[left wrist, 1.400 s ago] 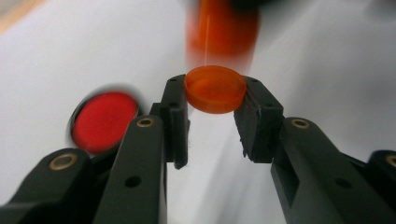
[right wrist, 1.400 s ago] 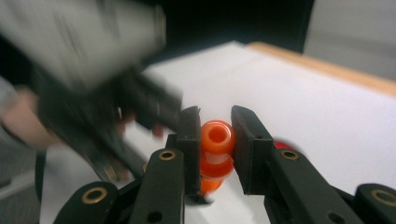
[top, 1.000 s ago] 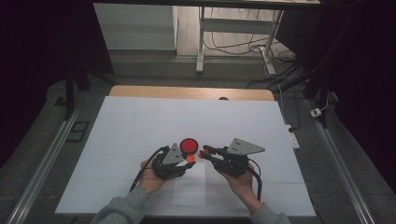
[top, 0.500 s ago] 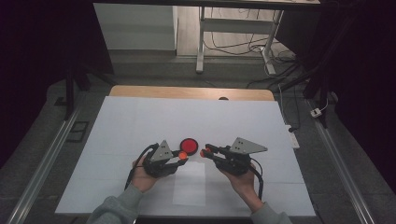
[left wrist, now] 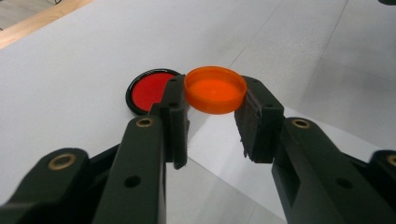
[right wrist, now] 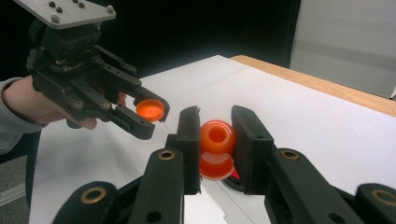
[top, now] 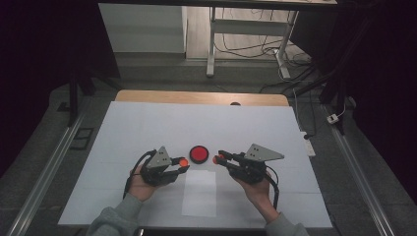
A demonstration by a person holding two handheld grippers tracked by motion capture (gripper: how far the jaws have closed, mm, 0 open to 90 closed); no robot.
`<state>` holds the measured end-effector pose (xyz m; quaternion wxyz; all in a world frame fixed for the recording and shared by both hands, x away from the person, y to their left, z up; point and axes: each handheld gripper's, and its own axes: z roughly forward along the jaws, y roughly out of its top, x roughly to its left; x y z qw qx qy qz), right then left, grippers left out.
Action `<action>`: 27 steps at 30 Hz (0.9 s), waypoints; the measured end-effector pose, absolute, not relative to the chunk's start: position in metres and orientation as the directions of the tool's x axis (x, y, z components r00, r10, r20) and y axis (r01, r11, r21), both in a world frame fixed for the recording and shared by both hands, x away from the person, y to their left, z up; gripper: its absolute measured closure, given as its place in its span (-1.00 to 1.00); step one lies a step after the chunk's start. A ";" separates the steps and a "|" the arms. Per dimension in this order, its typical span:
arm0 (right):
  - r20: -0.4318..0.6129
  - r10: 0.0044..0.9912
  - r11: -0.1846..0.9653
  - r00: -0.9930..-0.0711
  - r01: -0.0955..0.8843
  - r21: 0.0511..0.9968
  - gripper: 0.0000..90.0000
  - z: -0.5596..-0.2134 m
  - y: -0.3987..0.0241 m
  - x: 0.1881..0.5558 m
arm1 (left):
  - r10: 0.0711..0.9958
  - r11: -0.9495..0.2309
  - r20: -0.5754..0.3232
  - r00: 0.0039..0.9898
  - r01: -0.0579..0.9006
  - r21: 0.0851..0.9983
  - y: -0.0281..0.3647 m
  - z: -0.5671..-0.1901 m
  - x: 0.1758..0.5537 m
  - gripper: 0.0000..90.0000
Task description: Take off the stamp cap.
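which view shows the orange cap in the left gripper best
The left gripper view: the orange cap sits close and sharp between the left gripper's jaws, open side up. The right gripper view shows it smaller and farther off in that gripper. In the high view it is a tiny orange dot beside the red disc.

**Bright sheet, dark room**

The high view is dim; its sides sink into black, and only the white sheet (top: 147,128) around the tongs is lit evenly. Shadows under the tongs are soft. In the left gripper view the orange cap (left wrist: 215,89) glows sharp, while near jaws blur slightly.
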<state>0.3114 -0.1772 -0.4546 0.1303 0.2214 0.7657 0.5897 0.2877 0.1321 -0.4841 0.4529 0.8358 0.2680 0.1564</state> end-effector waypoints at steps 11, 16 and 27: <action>0.047 0.508 0.213 -0.860 0.179 0.960 0.60 -0.454 -0.181 0.312 | 0.617 -0.434 -0.007 0.787 0.347 0.831 0.156 -0.489 0.273 0.45; 0.046 0.512 0.215 -0.858 0.179 0.960 0.60 -0.453 -0.183 0.313 | 0.639 -0.418 -0.023 0.769 0.373 0.828 0.171 -0.494 0.263 0.45; 0.040 0.521 0.224 -0.853 0.182 0.957 0.60 -0.454 -0.185 0.315 | 0.683 -0.378 -0.054 0.729 0.415 0.827 0.201 -0.502 0.244 0.45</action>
